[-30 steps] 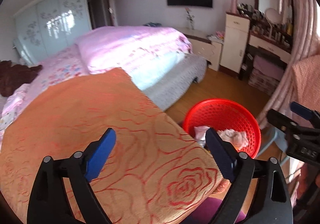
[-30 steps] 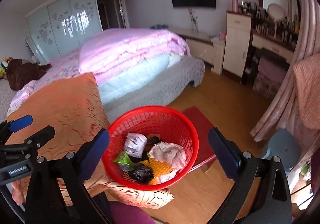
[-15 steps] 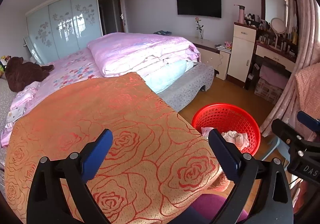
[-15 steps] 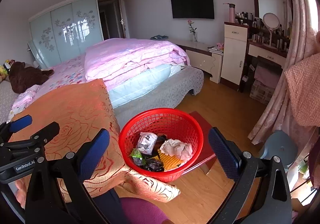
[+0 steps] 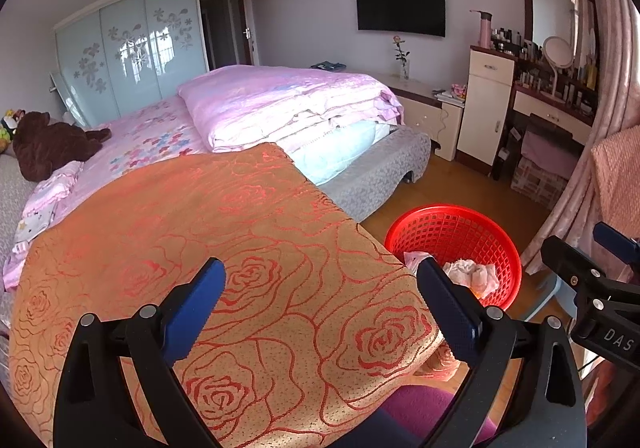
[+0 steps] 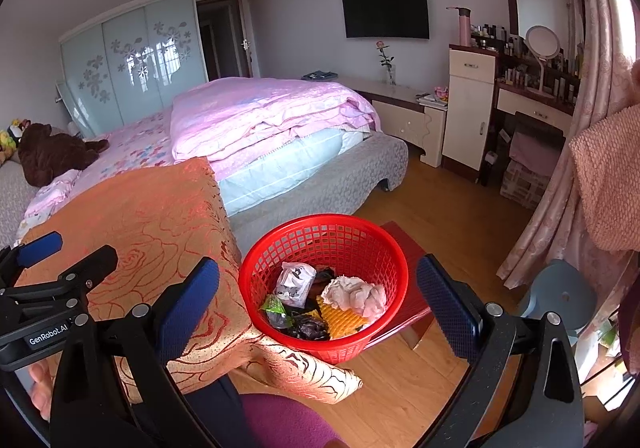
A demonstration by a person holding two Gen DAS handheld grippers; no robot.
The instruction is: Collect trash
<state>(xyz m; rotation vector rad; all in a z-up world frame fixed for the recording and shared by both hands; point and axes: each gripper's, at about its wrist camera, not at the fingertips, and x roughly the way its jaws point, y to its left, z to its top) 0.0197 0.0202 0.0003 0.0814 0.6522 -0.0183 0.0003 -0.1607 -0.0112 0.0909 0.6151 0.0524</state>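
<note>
A red mesh basket stands on a low red stool beside the table. It holds trash: a white wrapper, crumpled tissue, a green scrap, a black bag and a yellow piece. The basket also shows in the left wrist view, partly hidden by the table. My left gripper is open and empty above the orange rose-patterned tablecloth. My right gripper is open and empty above the basket.
A bed with pink quilts lies behind the table. A dresser with cosmetics and a curtain stand at the right. A grey stool is near the curtain. A purple seat is below.
Both grippers have risen and pulled back from the table and basket, so more of the room shows. Both stay open and empty.
</note>
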